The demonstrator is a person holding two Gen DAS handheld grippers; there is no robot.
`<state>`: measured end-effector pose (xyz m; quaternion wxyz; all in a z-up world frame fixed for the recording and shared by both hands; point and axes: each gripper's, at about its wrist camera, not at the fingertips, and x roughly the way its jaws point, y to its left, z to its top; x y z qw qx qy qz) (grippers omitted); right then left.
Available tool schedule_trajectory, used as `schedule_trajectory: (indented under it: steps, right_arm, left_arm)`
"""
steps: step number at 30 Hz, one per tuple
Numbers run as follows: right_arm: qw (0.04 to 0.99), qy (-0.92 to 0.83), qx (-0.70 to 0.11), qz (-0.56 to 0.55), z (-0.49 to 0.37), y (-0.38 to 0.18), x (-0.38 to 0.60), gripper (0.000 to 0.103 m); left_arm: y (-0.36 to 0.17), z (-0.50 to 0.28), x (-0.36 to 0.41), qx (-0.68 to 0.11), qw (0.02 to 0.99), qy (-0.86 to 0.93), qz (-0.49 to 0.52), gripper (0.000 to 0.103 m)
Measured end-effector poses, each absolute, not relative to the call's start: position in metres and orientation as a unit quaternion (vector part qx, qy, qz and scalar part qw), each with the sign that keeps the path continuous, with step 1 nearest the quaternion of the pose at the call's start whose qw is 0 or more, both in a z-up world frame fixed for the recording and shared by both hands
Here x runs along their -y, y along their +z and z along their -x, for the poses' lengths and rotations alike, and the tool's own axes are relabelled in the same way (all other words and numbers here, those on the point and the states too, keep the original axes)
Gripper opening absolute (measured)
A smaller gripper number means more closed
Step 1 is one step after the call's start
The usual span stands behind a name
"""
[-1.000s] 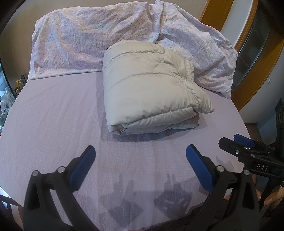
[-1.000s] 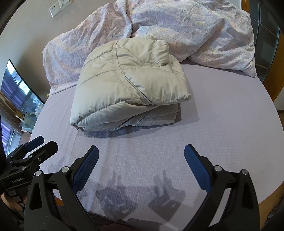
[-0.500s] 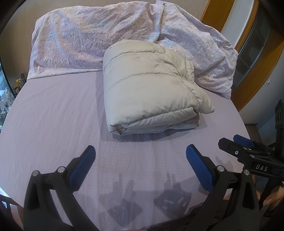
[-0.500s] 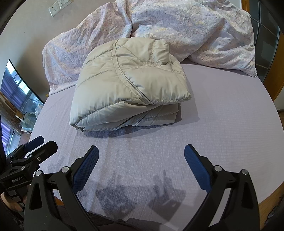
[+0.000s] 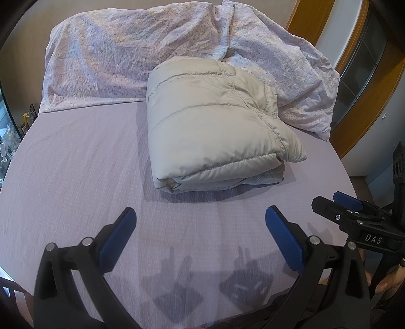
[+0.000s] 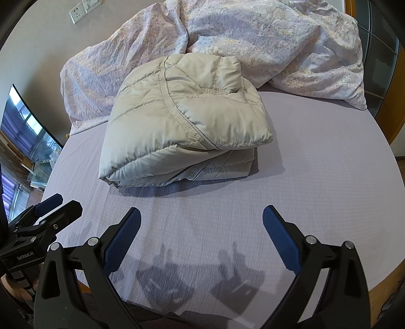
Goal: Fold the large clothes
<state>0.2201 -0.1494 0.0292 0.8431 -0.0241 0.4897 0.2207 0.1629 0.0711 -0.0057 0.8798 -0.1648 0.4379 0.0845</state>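
A beige quilted puffer jacket [image 5: 215, 129] lies folded into a thick bundle on the lilac bed sheet [image 5: 76, 164], its far edge against the bedding. The same jacket [image 6: 182, 121] fills the middle of the right wrist view. My left gripper [image 5: 200, 217] hovers open over bare sheet near the bed's front edge, well short of the jacket, holding nothing. My right gripper [image 6: 201, 215] is likewise open and empty, at about the same distance from the bundle. Each gripper shows at the edge of the other's view: the right gripper [image 5: 339, 202] and the left gripper [image 6: 59, 203].
A crumpled floral duvet [image 5: 131, 58] is heaped along the head of the bed behind the jacket. Wooden door frames [image 5: 364, 106] stand at the right, a wall socket [image 6: 78, 12] at top left. A person's hand [image 5: 387, 283] holds the right gripper's handle.
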Motion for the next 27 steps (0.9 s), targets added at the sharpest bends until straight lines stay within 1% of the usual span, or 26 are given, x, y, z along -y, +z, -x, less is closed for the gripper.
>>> schedule_trajectory:
  steps: [27]
  right_arm:
    - [0.843,0.220,-0.491,0.024,-0.2230,0.0286,0.1493,0.099]
  left_arm:
    - [-0.0065,-0.1655,-0.0722,-0.439,0.879,0.086,0.164,0.101]
